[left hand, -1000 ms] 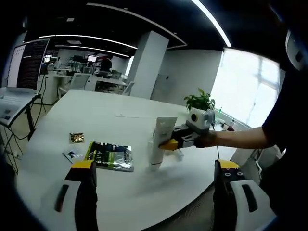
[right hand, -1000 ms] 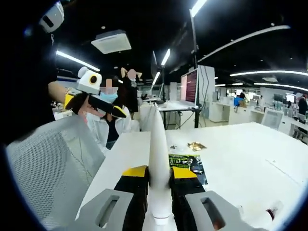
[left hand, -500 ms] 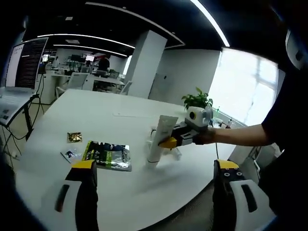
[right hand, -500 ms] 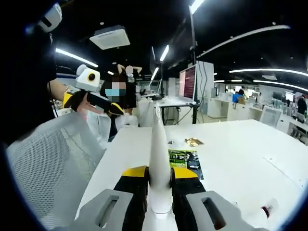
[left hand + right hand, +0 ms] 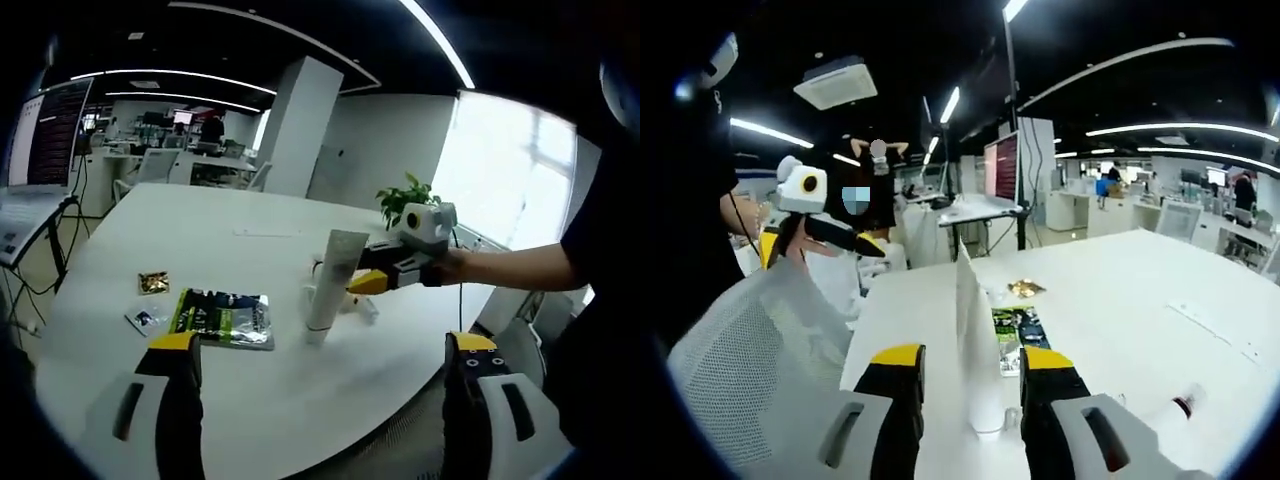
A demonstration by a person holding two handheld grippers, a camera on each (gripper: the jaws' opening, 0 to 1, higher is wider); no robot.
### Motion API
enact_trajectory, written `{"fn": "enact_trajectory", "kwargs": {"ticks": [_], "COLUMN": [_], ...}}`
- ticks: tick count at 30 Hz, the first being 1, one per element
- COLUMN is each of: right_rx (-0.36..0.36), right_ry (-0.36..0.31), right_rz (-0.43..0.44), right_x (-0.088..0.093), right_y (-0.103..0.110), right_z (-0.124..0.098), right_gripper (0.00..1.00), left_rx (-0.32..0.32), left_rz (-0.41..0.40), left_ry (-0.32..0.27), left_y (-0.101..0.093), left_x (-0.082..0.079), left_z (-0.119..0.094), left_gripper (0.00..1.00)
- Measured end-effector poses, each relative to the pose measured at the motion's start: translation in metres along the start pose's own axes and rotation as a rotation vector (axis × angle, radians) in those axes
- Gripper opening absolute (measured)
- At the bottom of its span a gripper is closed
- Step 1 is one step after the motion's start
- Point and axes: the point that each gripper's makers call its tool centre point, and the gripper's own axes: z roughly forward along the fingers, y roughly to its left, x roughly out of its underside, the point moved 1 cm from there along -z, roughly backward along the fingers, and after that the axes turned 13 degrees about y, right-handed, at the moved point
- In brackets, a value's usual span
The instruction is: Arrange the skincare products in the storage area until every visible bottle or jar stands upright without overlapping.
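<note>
1. Left gripper view: my left gripper (image 5: 318,400) hangs above the near edge of the white table (image 5: 200,240), its jaws spread wide with nothing between them.
2. On the table a white tube (image 5: 328,282) stands upright on its cap. The right gripper (image 5: 395,272) is just beside it, jaws parted around it.
3. To the left of the tube lie a green-and-black packet (image 5: 224,318), a small gold sachet (image 5: 153,283) and a small blue-and-white sachet (image 5: 146,320). A potted plant (image 5: 408,203) stands behind the right gripper, bright windows beyond.
4. Right gripper view: my right gripper (image 5: 968,372) has its jaws apart. The white tube (image 5: 973,350) stands free between them.
5. A small bottle (image 5: 1185,404) lies on its side at lower right. A mesh chair (image 5: 750,340) sits at left. Monitors and desks fill the office behind.
</note>
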Motion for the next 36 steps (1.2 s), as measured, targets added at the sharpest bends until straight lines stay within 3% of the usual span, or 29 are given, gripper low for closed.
{"fn": "enact_trajectory", "kwargs": {"ticks": [6,10,14,19,27,32,36], "right_rx": [0.056,0.113,0.130,0.176,0.265,0.319,0.389], "right_ry": [0.038,0.043,0.056,0.108,0.087,0.055,0.095], "right_rz": [0.031,0.052,0.070,0.064,0.111,0.175,0.225], "right_x": [0.006,0.013,0.022,0.032,0.026,0.025,0.039], "right_y": [0.009,0.008,0.018,0.037,0.075,0.085,0.083], "right_z": [-0.019,-0.028,-0.036,-0.045,-0.064,-0.077,-0.087], "right_gripper": [0.42,0.60,0.59,0.66,0.84,1.00,0.99], "left_rx": [-0.024,-0.026,-0.033,-0.052,-0.064,-0.054,-0.039], "left_rz": [0.022,0.030,0.037,0.052,0.116,0.119,0.120], "left_ry": [0.013,0.020,0.028,0.015,0.055,0.066,0.076], "left_y": [0.004,0.001,0.002,0.002,-0.006,-0.001,-0.004], "left_x": [0.003,0.004,0.005,0.005,0.010,0.012,0.014], "left_z": [-0.001,0.001,0.001,-0.001,0.004,0.005,0.006], "left_gripper": [0.93,0.96,0.96,0.92,0.91,0.91,0.91]}}
